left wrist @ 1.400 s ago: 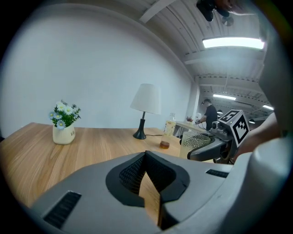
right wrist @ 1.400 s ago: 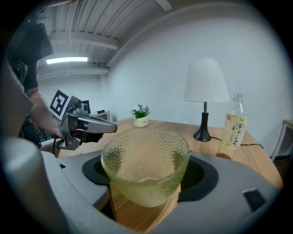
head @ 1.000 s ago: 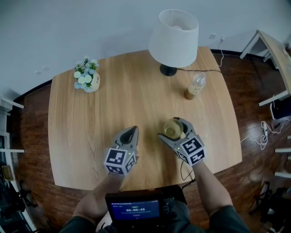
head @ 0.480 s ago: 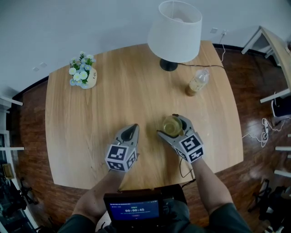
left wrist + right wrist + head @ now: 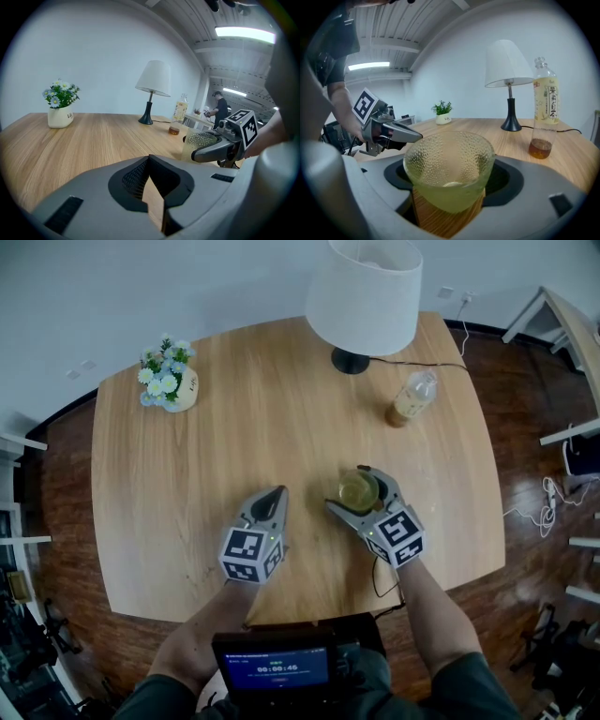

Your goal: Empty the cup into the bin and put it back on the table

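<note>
Right claw (image 5: 348, 487) clasping cup (image 5: 448, 171), its base hidden, left claw (image 5: 278, 493) pinched shut, lampshade (image 5: 364, 292) top cropped

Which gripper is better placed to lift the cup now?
Right. The right gripper has the cup between its jaws, which appear to press on its sides. The left gripper is off to the side over the table, jaws together and empty, not touching the cup.
</note>
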A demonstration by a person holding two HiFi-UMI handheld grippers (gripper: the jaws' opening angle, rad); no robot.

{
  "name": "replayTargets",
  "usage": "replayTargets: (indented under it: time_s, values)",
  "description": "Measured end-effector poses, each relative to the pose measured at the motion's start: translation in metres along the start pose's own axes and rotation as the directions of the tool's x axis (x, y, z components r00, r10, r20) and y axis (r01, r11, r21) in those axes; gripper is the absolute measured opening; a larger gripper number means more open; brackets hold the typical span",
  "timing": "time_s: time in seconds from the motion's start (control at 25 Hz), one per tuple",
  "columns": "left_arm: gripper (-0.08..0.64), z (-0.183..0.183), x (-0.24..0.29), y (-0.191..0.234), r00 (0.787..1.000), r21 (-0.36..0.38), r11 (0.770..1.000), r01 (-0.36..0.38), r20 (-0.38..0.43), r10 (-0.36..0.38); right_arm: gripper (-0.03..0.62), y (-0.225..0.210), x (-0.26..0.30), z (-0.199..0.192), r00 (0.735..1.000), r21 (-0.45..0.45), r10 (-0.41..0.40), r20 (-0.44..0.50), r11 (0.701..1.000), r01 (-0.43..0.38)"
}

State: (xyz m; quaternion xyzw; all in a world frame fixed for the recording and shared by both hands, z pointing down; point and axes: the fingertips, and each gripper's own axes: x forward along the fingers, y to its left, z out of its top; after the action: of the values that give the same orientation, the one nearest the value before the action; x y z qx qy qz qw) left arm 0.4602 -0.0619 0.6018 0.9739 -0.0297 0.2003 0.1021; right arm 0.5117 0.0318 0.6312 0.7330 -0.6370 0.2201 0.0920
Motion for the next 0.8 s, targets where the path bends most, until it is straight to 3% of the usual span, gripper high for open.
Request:
replayTargets:
  time_s: [0.36,0.8]
  values:
    - [0.0,-0.0033,0.0012,-0.0009,1.0,0.011,1.0,-0.017,0.003,0.017,0.411,0.0005,0.0014,-0.0046,1.0,-0.05,0.002,-0.009,0.999,-0.003]
    - [0.0,-0.0019,-0.0064,-0.0023,1.0,-0.012,1.0,-0.022,0.005,0.022,0.446,0.0014,-0.0025,-0.0088,1.0,-0.024,-0.003,-0.011,1.0,0.003]
